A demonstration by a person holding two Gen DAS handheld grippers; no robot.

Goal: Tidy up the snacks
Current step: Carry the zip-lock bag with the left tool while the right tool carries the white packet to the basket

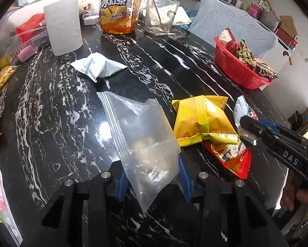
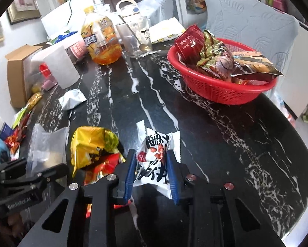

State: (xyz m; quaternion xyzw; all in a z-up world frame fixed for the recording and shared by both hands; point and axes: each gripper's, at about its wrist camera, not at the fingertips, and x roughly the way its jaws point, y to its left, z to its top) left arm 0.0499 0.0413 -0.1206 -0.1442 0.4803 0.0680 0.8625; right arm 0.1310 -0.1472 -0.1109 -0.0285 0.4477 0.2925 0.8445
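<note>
White packet (image 2: 154, 160) clamped in right gripper (image 2: 151, 173), clear bag (image 1: 145, 142) in left gripper (image 1: 154, 175); packet should be lifted clear before basket (image 2: 221, 94).

Right gripper (image 2: 151, 175): blue pads closed against a white packet (image 2: 157, 160), which is held between them.
Yellow packet (image 2: 90, 146): lying just left, partly over a red packet (image 2: 104, 167).
Basket (image 2: 219, 91): red, filled with snacks, set well beyond on the table (image 2: 246, 144).
Left gripper (image 2: 28, 177): seen at the left edge by a clear bag (image 2: 46, 146).
</note>
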